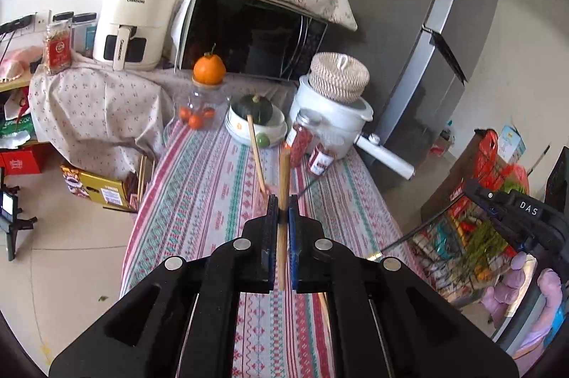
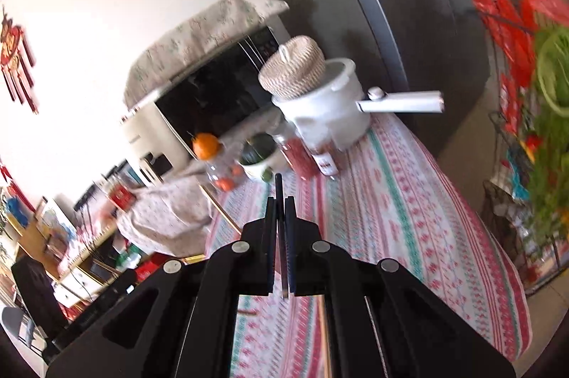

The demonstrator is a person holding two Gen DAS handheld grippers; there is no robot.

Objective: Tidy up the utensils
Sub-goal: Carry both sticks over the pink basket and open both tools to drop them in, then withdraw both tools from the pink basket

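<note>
My left gripper [image 1: 282,205] is shut on a wooden chopstick [image 1: 283,179] that stands upright between the pads, above the patterned tablecloth [image 1: 213,186]. A second wooden chopstick [image 1: 256,155] leans beyond it, its lower end near the gripper tip. My right gripper [image 2: 280,207] is shut on a thin dark utensil handle [image 2: 278,187] that sticks out past the fingertips; its working end is hidden. In the left wrist view the right gripper's body [image 1: 526,214] is at the far right, with a thin dark rod [image 1: 419,228] reaching from it towards the table.
At the table's far end stand a white bowl with a dark squash [image 1: 256,118], a clear jar topped with an orange [image 1: 208,93], two red jars [image 1: 309,147] and a white pot with a woven lid [image 1: 334,107]. A microwave [image 1: 249,36] and a grey fridge [image 1: 426,4] are behind.
</note>
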